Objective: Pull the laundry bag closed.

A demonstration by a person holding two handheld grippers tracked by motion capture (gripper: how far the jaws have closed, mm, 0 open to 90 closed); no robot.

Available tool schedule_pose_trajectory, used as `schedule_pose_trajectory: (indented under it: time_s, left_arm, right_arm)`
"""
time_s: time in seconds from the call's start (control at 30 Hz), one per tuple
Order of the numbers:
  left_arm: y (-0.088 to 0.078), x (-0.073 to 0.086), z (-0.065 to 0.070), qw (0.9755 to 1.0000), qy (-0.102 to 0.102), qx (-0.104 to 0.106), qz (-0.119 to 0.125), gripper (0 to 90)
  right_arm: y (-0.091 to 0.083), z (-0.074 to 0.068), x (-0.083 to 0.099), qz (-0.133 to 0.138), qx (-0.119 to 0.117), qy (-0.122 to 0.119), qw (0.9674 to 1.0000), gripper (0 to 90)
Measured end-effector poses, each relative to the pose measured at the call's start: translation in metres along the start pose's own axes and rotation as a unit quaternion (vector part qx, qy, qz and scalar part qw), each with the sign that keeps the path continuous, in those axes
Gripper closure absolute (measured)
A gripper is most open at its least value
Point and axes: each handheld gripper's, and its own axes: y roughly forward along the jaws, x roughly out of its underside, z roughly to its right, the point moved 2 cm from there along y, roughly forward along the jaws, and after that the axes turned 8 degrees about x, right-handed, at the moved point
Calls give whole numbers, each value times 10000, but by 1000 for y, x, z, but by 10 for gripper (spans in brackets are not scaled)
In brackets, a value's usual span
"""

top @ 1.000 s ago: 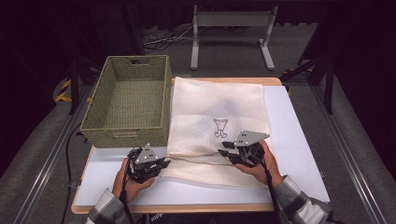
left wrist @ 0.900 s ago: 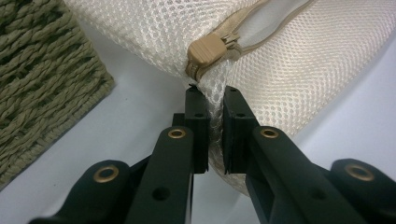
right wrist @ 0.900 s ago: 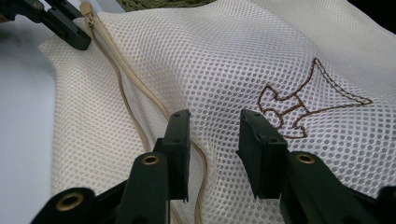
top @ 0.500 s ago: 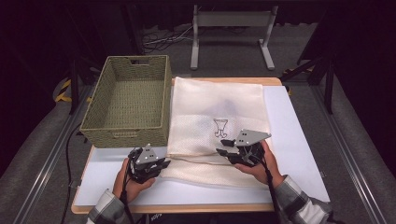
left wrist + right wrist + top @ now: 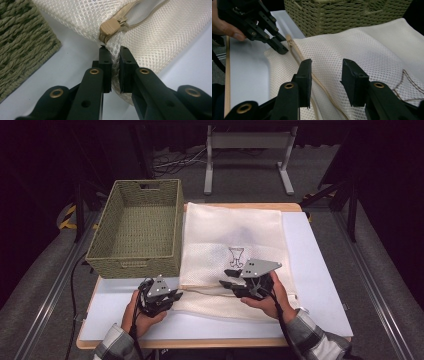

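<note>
Mesh bag (image 5: 155, 32) corner pinched by left gripper (image 5: 115, 53) beside zipper pull (image 5: 110, 26); right gripper (image 5: 325, 72) apart, just opening, empty.

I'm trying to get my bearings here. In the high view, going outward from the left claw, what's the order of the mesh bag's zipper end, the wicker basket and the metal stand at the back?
From the left claw:
1. Zipper end, right at its tips.
2. Wicker basket, just beyond, on the table's left.
3. Metal stand, off the table, far back.

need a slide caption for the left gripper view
Left claw shut on the corner of a cream mesh laundry bag, just below its tan zipper pull, beside a woven basket.
</note>
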Motion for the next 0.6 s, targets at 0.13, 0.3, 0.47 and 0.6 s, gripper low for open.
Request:
schedule_pose_trajectory:
  time_s: [0.13, 0.3, 0.47, 0.6]
  left_arm:
    - [0, 0, 0, 10000, 1, 1, 14, 830]
    - [1, 1, 0, 10000, 2, -13, -14, 830]
    - [1, 0, 1, 10000, 19, -41, -10, 831]
    - [1, 0, 1, 10000, 27, -46, 22, 834]
  right_arm:
    - [8, -5, -5, -18, -49, -24, 10000, 608]
    - [16, -9, -10, -52, -126, -83, 9999, 631]
    - [22, -11, -15, -44, -116, -83, 9999, 627]
    - [29, -13, -16, -86, -149, -93, 9998, 628]
